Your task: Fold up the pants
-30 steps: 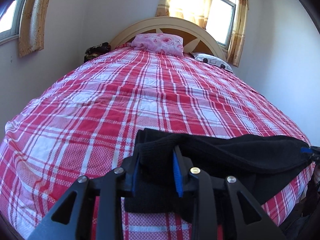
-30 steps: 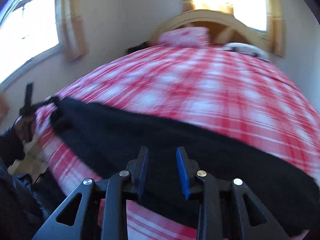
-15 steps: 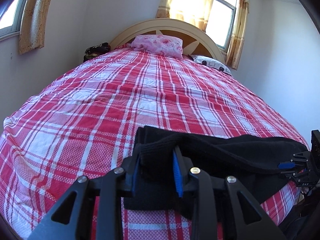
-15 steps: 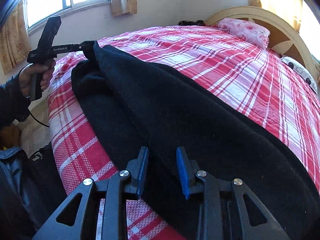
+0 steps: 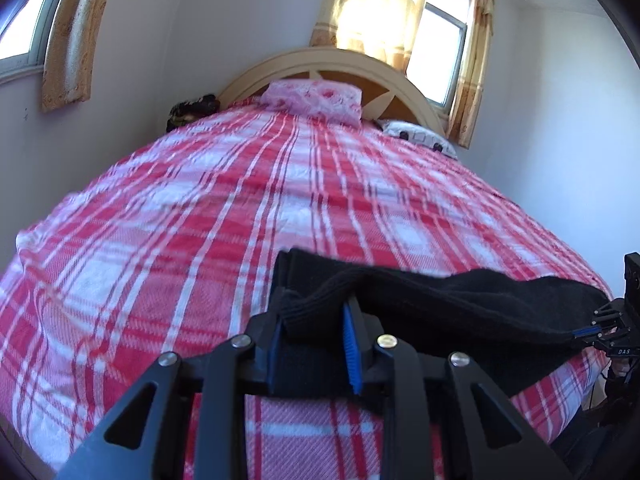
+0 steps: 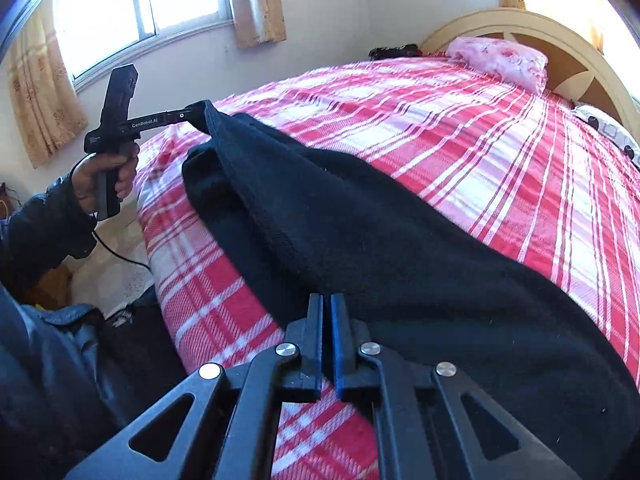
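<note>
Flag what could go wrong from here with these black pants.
1. The right gripper is shut at the black pants' very edge; such a thin pinch may slip on lifting.
2. The left gripper, jaws closing, clamps a bunched ribbed band; it may catch one layer only, skewing the fold.
3. The pants lie along the plaid bedsheet's edge; released fabric could slide off.

Bright daylight enters through the curtained windows with strong glare, the checked bed cover looks slightly blurred, and fisheye distortion darkens the corners.
</note>
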`<state>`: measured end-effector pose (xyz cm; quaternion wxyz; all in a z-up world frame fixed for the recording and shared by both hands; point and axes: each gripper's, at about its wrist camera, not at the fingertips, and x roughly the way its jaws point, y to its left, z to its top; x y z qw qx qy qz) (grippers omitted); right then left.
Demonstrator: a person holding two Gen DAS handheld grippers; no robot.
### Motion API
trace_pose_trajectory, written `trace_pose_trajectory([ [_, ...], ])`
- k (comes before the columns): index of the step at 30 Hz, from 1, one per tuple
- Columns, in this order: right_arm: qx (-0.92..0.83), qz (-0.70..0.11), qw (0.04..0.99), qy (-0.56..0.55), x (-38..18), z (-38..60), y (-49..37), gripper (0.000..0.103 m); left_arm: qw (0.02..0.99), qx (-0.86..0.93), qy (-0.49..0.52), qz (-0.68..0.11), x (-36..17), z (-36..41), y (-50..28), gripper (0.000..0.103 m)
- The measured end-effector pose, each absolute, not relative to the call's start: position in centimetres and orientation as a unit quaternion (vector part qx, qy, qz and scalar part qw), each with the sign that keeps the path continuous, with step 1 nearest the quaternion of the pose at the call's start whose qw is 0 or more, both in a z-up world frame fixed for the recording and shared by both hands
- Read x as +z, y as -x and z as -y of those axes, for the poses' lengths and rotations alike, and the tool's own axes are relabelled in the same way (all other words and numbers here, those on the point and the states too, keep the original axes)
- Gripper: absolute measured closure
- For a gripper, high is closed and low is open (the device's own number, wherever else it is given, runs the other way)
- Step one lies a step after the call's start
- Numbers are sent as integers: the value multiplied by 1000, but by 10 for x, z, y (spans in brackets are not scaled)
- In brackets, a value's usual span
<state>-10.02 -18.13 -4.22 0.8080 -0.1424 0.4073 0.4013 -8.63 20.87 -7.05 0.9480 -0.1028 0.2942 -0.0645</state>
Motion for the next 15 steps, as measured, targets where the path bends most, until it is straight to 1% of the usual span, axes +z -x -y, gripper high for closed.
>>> trace_pose_trajectory([
  [3, 403, -428, 794, 155, -62, 177, 101, 99, 943, -63, 108, -307, -83, -211, 91, 74],
  [4, 403, -435, 790, 155, -67, 175, 101, 99, 942, -63, 107, -311, -85, -211, 93, 71],
  [6, 406, -440, 787, 147, -70, 176, 99, 99, 942, -50, 100, -315, -87, -213, 96, 55],
  [7, 408, -444, 785, 142, -70, 177, 96, 99, 943, -36, 95, -318, -88, -214, 96, 37],
  [8, 412, -449, 781, 136, -70, 178, 93, 99, 943, -27, 92, -319, -88, -218, 98, 32],
  [10, 415, -452, 778, 132, -68, 180, 89, 96, 943, -27, 89, -319, -86, -227, 104, 32],
  [11, 416, -456, 776, 133, -66, 181, 89, 91, 944, -22, 83, -319, -85, -230, 108, 31],
  [12, 417, -456, 774, 137, -64, 183, 91, 82, 945, -16, 76, -317, -84, -233, 111, 31],
  [13, 419, -453, 774, 144, -61, 185, 93, 77, 946, -7, 71, -315, -83, -237, 116, 31],
  [14, 422, -447, 775, 149, -56, 187, 94, 70, 947, 0, 75, -314, -83, -242, 119, 31],
  [15, 424, -442, 776, 149, -52, 189, 95, 67, 946, 6, 86, -313, -83, -247, 121, 31],
])
